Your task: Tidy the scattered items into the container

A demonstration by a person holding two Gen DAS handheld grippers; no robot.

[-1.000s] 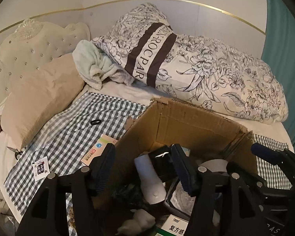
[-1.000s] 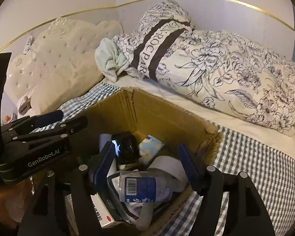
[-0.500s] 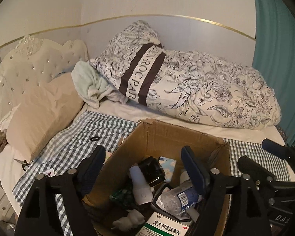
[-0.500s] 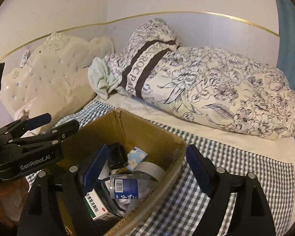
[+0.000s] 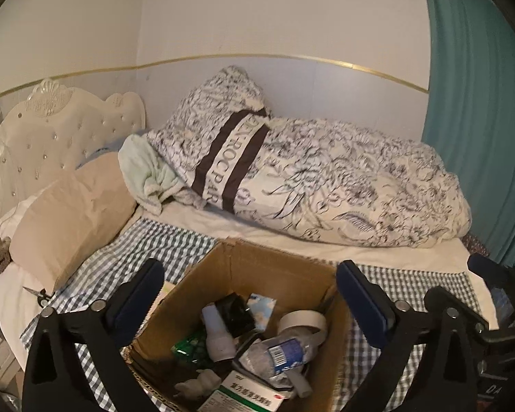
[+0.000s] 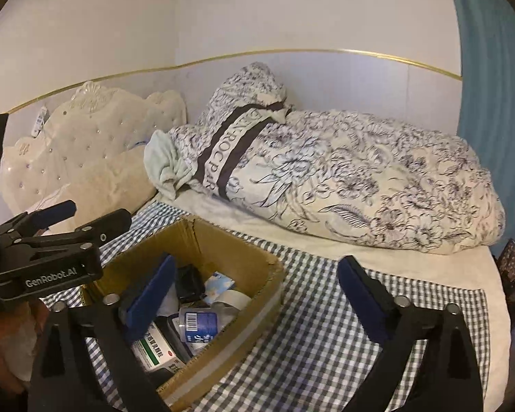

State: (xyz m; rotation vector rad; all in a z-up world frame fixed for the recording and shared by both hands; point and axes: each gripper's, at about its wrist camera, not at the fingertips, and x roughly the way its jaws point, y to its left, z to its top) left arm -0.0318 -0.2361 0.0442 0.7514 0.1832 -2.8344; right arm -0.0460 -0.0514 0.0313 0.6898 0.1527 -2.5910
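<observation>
Left wrist | left claw [image 5: 249,295] opening, empty, above box [image 5: 274,267] rim | right claw [image 6: 254,288] opening, empty

Left tool [image 5: 249,295] jaws opening, empty, above cardboard box [image 5: 285,271] holding bottle [image 5: 278,353], tape roll [image 5: 302,321].

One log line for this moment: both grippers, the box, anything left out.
left gripper: opening, empty | right gripper: opening, empty | box: holds items | scissors: on bed, outside box

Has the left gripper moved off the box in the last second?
Yes. The left gripper has backed up and away: the box sits lower and smaller against the wall's gold trim. Its jaws are opening, empty.
</observation>
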